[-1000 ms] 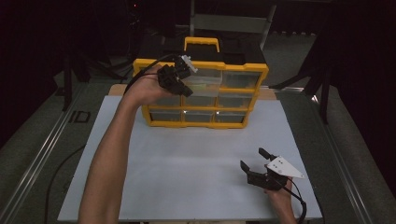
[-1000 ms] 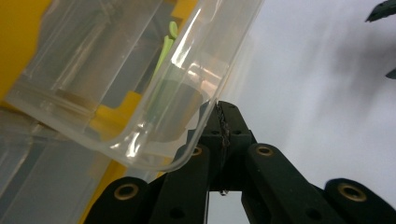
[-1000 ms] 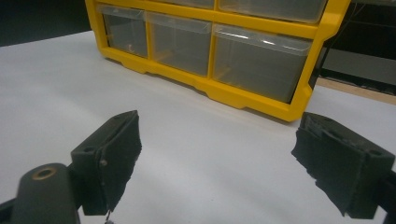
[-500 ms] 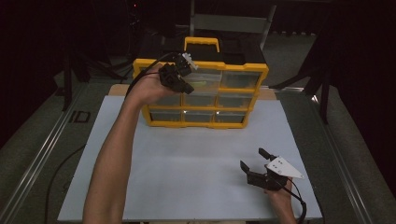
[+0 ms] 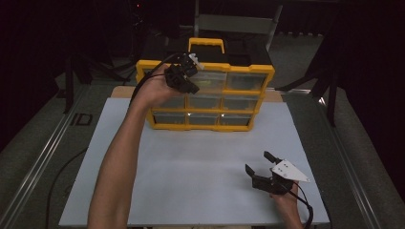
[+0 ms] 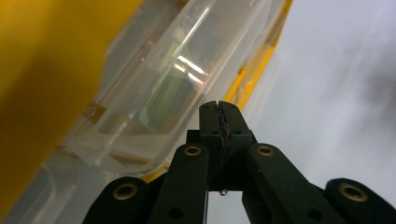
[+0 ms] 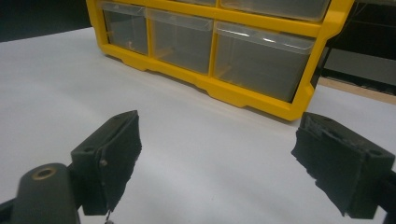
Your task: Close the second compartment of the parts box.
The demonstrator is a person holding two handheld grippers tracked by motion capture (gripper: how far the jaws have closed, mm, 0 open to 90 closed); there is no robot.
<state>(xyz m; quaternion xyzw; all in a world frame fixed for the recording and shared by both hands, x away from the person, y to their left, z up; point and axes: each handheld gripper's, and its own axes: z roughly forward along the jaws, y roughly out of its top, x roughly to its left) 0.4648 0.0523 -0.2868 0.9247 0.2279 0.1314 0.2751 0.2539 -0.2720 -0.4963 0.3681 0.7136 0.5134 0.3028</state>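
A yellow drawer cabinet (image 5: 205,95) with clear plastic drawers and a yellow carry handle stands at the far middle of a white board (image 5: 191,171) that covers the table. The left gripper (image 5: 184,78) is held up against the cabinet's upper left drawers; in the left gripper view its jaws are pressed flat together with nothing between them, their tips just beside a clear drawer (image 6: 154,93) front. Whether they touch the drawer cannot be told. The right gripper (image 5: 267,169) rests low on the board, well in front of the cabinet and toward its right side, its jaws spread wide and empty, pointing at the cabinet's bottom row of drawers (image 7: 205,42).

The board is bare and evenly lit. Metal rails (image 5: 43,152) run along both sides of the table, well out from the cabinet. Behind the cabinet the room is dark, with black stands and cables faintly visible.
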